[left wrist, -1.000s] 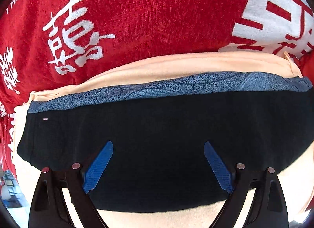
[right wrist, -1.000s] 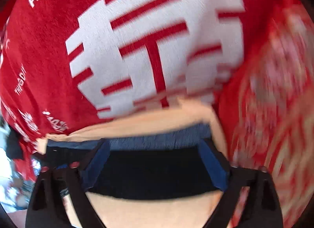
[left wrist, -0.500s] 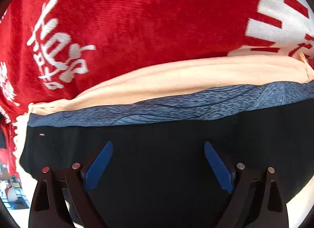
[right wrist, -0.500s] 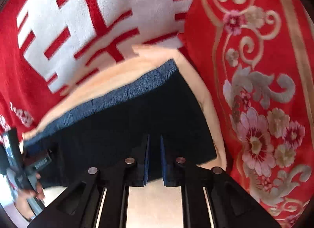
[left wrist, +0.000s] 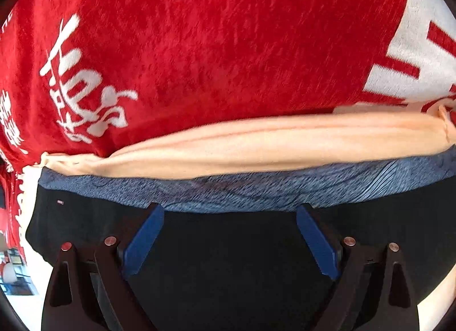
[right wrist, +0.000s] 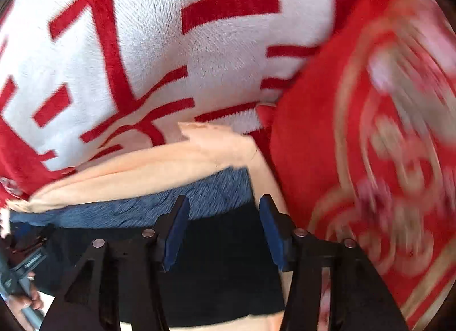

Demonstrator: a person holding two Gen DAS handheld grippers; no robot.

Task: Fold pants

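The folded pants are black (left wrist: 228,259) with a mottled blue band (left wrist: 256,188) along the far edge. They lie on a folded peach cloth (left wrist: 256,145). My left gripper (left wrist: 229,234) is open just above the black fabric, near the blue band. In the right wrist view the same black pants (right wrist: 222,268), blue band (right wrist: 128,211) and peach cloth (right wrist: 142,171) show at their right end. My right gripper (right wrist: 223,228) is open over the black fabric near its right edge, holding nothing.
A red plush blanket with white characters (left wrist: 228,46) lies under and beyond the clothes; it also shows in the right wrist view (right wrist: 142,60). A red cloth with a gold floral pattern (right wrist: 370,160) lies to the right. The other gripper's handle and hand (right wrist: 22,288) show at lower left.
My right gripper was shut on the pants' edge half a second ago and has now opened. Both cameras have moved closer to the far edge of the pants.
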